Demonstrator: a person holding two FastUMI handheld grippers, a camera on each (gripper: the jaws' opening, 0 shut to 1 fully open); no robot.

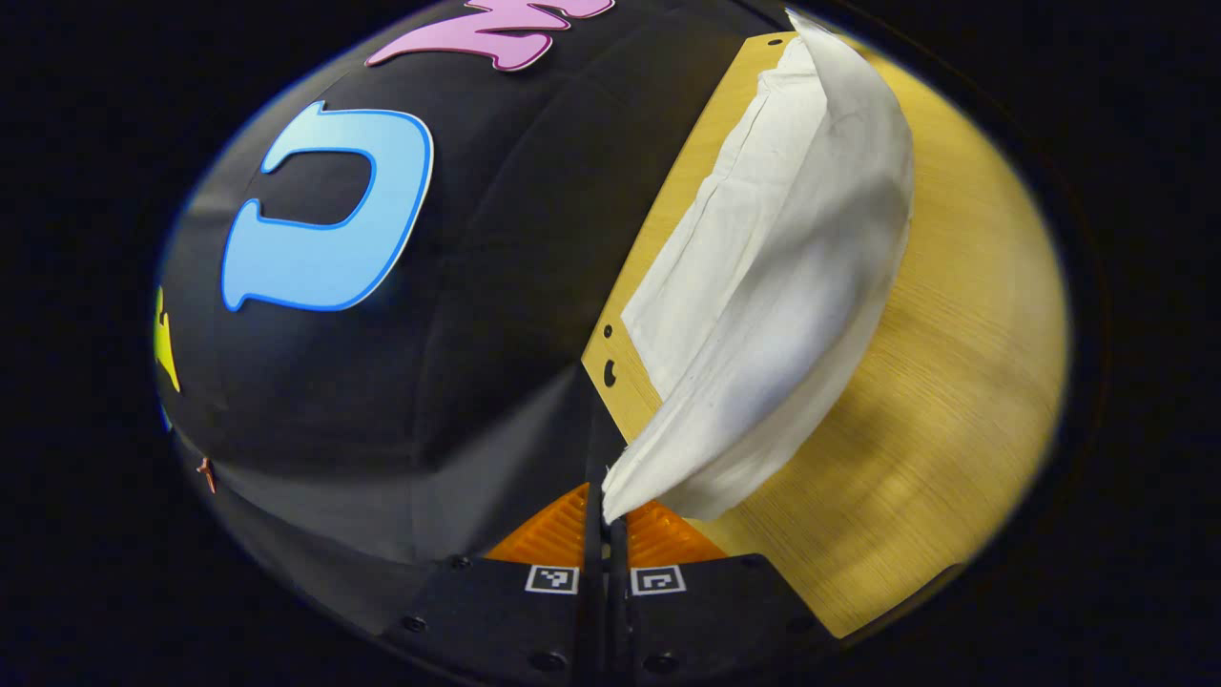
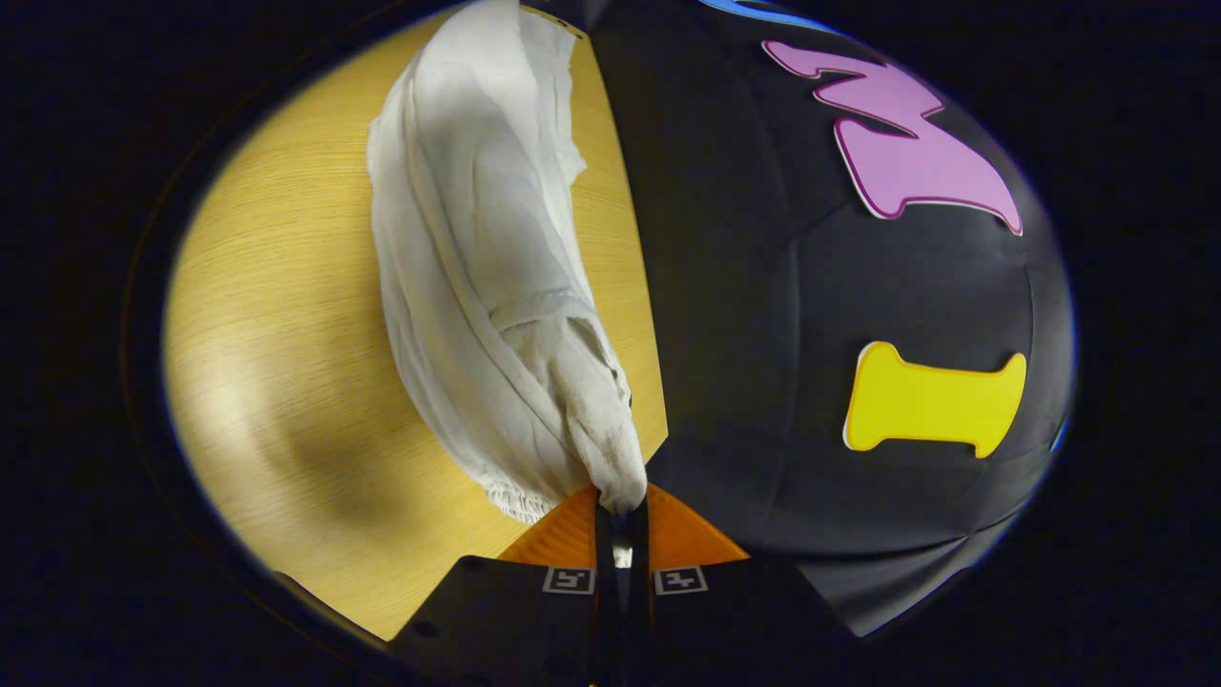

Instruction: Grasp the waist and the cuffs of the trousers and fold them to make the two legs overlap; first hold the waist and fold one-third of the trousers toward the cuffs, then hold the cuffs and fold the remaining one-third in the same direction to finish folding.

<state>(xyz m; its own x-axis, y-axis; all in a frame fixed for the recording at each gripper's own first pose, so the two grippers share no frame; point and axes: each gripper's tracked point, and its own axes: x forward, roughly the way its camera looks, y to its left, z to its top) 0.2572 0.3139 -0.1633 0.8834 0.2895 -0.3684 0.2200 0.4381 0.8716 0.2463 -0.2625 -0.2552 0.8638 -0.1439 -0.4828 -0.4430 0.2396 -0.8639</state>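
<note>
The desk [image 1: 954,363] is the biggest thing here, a pale wooden top whose far edge runs straight against the booth's black wall. Along that far edge, and partly lifted off the wood, lie the trousers [image 1: 782,286], a long white bundle stretched lengthwise between the two tools. In the left gripper view one flat layer rests on the desk close to the edge while a second layer bellies up over it; that looks like one leg being carried over the other, which is the first fold the task asks for.

The gathered, ruffled band seen in the right gripper view near the desk's edge reads as the elastic waist [image 2: 515,501], so that end of the trousers [image 2: 477,219] is probably held by the right gripper [image 2: 620,506]. Its fingers are drawn in close with a wad of cloth pinched between them. The left gripper [image 1: 604,510] has its fingers nearly together on a thin corner of fabric, likely the cuff end, though I cannot make out a hem for certain.

Holding both ends at once keeps the cloth taut, so the lifted leg should come down square on the lower one. The thirds folds are not yet begun.
</note>
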